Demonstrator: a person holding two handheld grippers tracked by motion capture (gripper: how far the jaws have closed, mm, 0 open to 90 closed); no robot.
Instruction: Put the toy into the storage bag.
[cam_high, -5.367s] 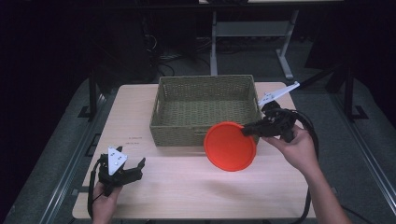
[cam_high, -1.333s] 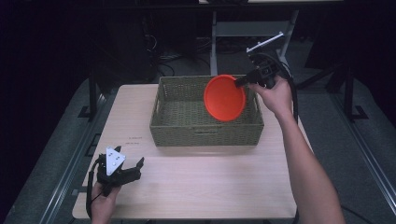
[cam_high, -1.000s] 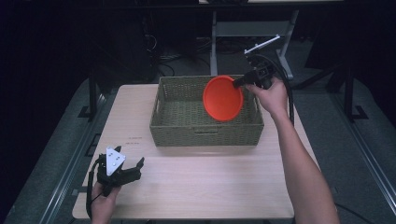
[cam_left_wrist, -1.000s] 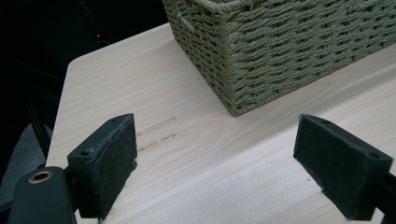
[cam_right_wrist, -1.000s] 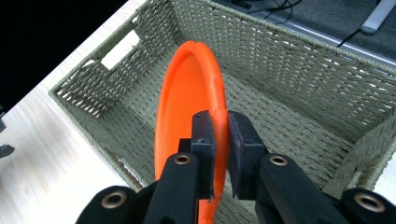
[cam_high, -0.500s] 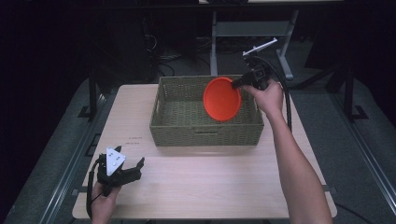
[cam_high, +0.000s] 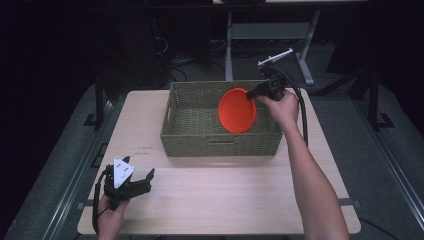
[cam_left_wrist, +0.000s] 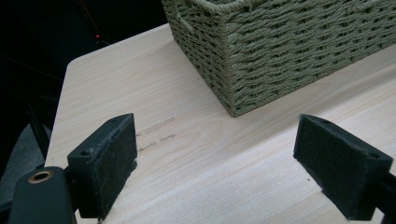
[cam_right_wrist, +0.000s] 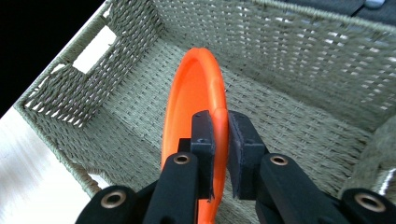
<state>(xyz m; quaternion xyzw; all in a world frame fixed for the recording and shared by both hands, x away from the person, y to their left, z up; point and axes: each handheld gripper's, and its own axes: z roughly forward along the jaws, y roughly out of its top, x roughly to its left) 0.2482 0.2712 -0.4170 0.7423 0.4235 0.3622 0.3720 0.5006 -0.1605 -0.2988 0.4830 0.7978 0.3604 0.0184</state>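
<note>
An orange plate (cam_high: 237, 110) hangs on edge inside the green woven basket (cam_high: 185, 134), near its right end. My right gripper (cam_high: 252, 94) is shut on the plate's rim. In the right gripper view the two black pads (cam_right_wrist: 245, 140) pinch the orange plate (cam_right_wrist: 194, 107) above the basket floor (cam_right_wrist: 289, 130). My left gripper (cam_high: 134, 186) rests at the table's front left corner, open and with nothing in it. In the left gripper view its pads (cam_left_wrist: 109, 163) stand wide apart over bare wood, facing a corner of the basket (cam_left_wrist: 261, 56).
The light wooden table (cam_high: 225, 195) has free room in front of the basket and to its left. A metal stand (cam_high: 265, 35) rises behind the table in the dark. The right gripper's cable (cam_high: 301, 115) loops past the basket's right side.
My right gripper has carried the orange plate from the table over the basket, then lowered it into the right end. The left gripper has stayed put.
</note>
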